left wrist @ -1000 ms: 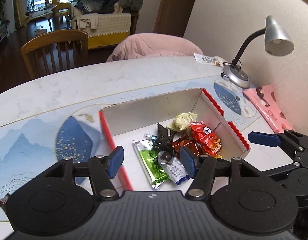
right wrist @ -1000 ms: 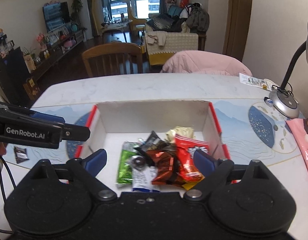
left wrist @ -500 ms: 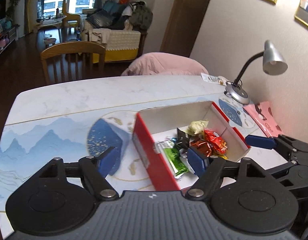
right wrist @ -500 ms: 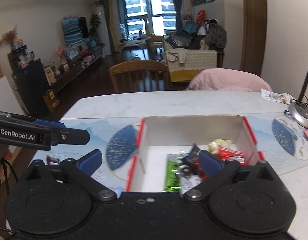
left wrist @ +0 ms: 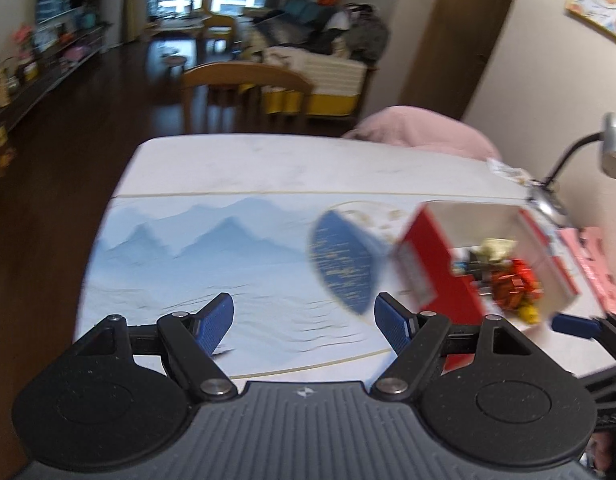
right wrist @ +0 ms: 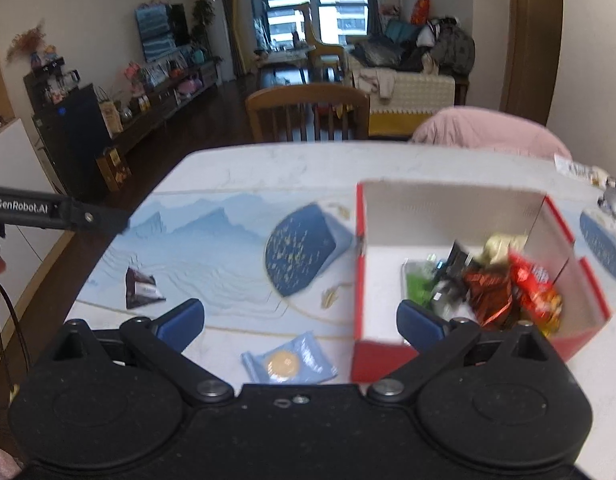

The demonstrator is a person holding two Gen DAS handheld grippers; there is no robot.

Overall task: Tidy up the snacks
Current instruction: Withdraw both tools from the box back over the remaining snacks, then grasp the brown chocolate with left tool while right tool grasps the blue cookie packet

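Beside the red box (right wrist: 358, 280), blue cookie packet (right wrist: 287, 364), dark wrapper (right wrist: 139, 288) (both grippers released, empty).

R tongs (right wrist: 299, 320) wide, empty; blue cookie pkt (right wrist: 287, 364) below; red box (right wrist: 362, 280) right.

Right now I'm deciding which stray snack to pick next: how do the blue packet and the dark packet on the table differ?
The blue packet lies flat between the right claw's open jaws, beside the red box; the dark packet lies farther left. The blue one pictures a round golden biscuit; the dark one is brown with white. Both lie outside the box, ungrasped.
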